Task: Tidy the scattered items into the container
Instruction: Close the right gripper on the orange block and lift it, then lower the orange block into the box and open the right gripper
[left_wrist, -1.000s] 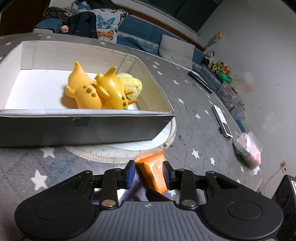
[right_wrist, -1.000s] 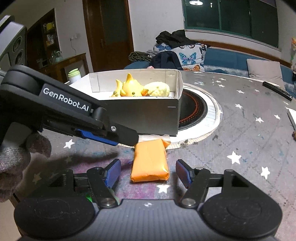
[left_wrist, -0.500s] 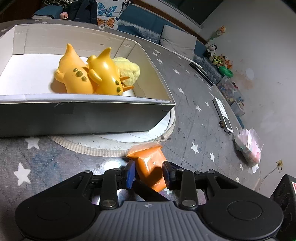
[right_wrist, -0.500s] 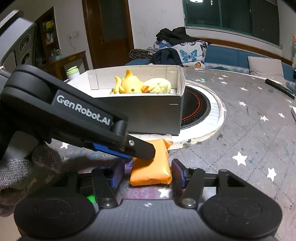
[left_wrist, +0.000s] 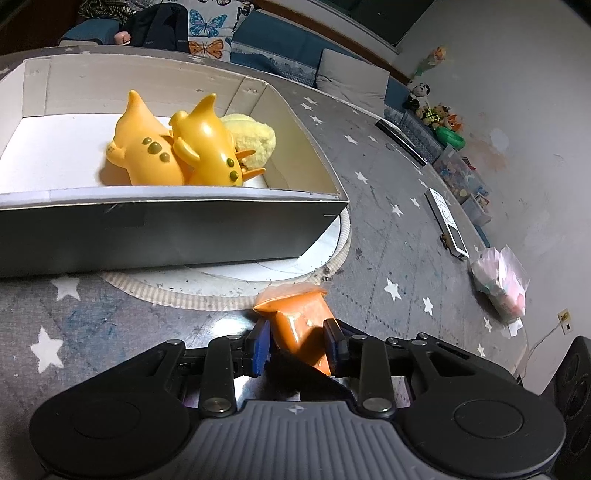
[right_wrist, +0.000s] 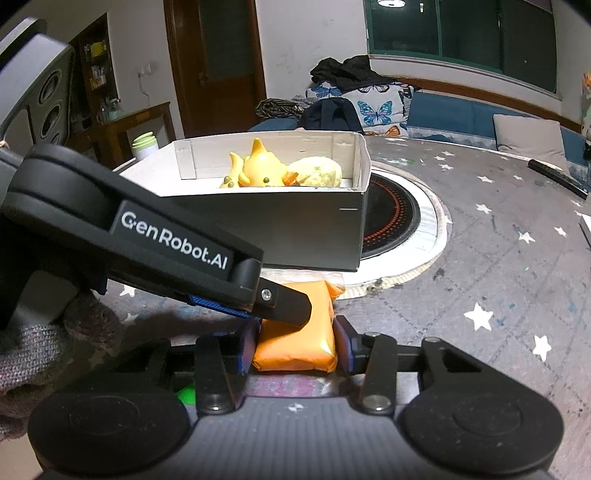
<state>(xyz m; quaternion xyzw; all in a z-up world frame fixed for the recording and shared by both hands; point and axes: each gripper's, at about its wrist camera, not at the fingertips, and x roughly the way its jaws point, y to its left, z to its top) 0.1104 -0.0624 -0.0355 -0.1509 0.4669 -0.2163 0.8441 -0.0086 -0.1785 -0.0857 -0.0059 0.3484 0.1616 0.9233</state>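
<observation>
An orange packet (left_wrist: 299, 317) lies on the star-patterned table just in front of the grey cardboard box (left_wrist: 166, 229). My left gripper (left_wrist: 297, 332) has it between its blue pads, jaws closing, both pads against its sides. In the right wrist view my right gripper (right_wrist: 295, 332) straddles the packet's (right_wrist: 295, 350) near end, jaws closing, pads touching both sides. A left-gripper finger (right_wrist: 284, 301) reaches in from the left across the packet's top. Inside the box (right_wrist: 295, 225) lie two yellow toy figures (left_wrist: 177, 151) and a pale yellow plush (left_wrist: 255, 136).
The box sits on a round white-rimmed hob (right_wrist: 391, 218) set in the table. A gloved hand (right_wrist: 44, 350) holds the left gripper. To the right lie a remote (left_wrist: 447, 221), a plastic bag (left_wrist: 502, 284) and a black stick (right_wrist: 557, 177).
The right jaws have closed from wide apart until their pads meet the packet. The left gripper has reached further over the packet, and its jaws have narrowed a little.
</observation>
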